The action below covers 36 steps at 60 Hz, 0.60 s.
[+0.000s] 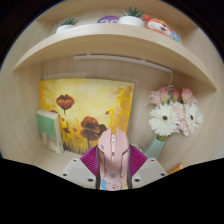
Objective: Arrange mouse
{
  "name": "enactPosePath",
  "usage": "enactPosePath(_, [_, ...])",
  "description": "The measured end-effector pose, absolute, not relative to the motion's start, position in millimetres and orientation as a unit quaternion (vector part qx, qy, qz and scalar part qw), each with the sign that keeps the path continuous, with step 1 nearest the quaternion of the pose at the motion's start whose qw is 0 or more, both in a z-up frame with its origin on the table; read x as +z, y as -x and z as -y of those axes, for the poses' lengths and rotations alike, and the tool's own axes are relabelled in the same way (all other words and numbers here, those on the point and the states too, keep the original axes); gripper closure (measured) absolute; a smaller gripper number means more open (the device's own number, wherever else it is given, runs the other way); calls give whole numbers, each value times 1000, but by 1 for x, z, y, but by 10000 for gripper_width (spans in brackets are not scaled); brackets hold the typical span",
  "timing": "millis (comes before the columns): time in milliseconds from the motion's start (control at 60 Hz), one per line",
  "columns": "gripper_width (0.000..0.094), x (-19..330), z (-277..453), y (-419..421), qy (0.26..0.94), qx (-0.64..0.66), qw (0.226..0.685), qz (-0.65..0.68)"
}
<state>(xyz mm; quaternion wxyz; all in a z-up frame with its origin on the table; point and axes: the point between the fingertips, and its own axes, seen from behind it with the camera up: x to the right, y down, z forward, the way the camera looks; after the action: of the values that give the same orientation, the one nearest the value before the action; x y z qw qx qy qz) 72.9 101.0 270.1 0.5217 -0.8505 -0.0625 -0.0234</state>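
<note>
A pale pink computer mouse (113, 157) stands lengthwise between my two fingers, its nose pointing ahead toward the back wall. My gripper (113, 163) is shut on it: the magenta pads (93, 160) press on both of its sides. The mouse is held above the wooden desk surface (60, 160); its underside is hidden.
A yellow painting of flowers (85, 110) leans against the wall ahead. A green book (50, 130) stands to its left. A vase of pink and white flowers (172, 115) is to the right. A curved wooden shelf (110, 42) above carries small potted plants and figures.
</note>
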Motion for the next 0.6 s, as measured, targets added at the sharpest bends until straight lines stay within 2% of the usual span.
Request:
enactPosePath(67, [580,256,-111,-107,859,-24,509,50])
enactPosePath(117, [580,230,-117,-127,869,-19,492,39])
enactPosePath(267, [581,115,-111,-162,918,-17,395,31])
enactPosePath(367, [579,54,-101,-160,937,5,349,23])
enactPosePath(467, [578,13,-95,-161,948,6,316,21])
enactPosePath(600, [575,-15,-89,-159,957,11,289,16])
